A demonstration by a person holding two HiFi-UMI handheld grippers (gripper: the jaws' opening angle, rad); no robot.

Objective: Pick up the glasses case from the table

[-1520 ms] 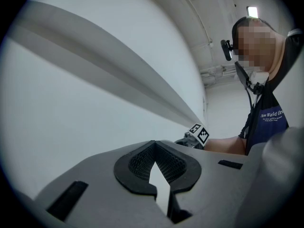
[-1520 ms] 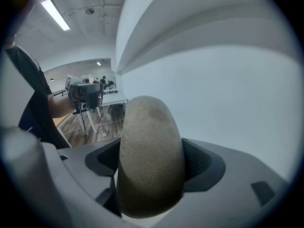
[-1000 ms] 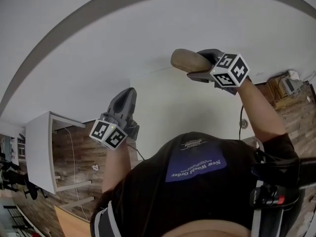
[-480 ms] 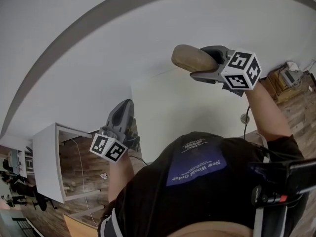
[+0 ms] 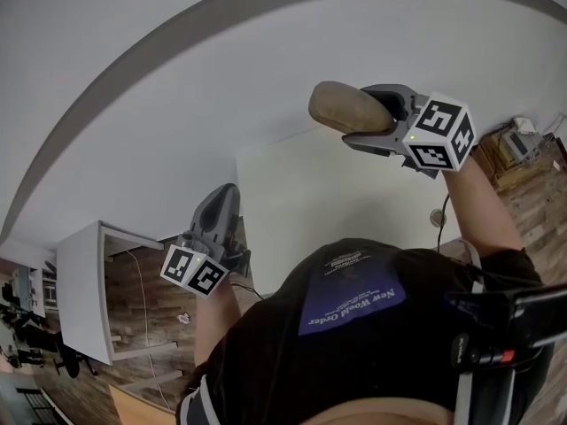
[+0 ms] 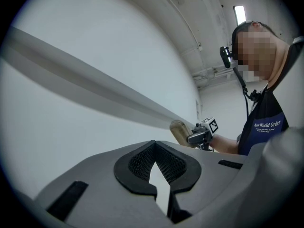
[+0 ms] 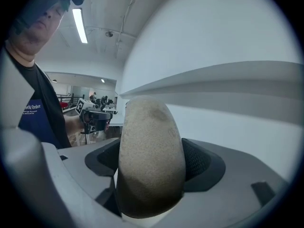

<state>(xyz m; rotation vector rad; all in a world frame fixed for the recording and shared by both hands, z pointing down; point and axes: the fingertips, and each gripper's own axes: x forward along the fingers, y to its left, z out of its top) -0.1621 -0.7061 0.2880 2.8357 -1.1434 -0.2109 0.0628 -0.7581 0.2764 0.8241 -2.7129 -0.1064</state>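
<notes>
Already basically done: case (image 5: 345,106) clamped in right gripper (image 5: 376,119), seemingly lifted clear of table (image 5: 301,193), left gripper (image 5: 228,191) closed on nothing, idle.

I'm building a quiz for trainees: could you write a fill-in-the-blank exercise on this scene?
1. The tan glasses case is clamped in the ___ hand-held gripper.
2. The left hand-held gripper has shut jaws that hold ___.
3. Each hand-held gripper carries a cube with black-and-white square ___.
Missing words: right; nothing; markers.
</notes>
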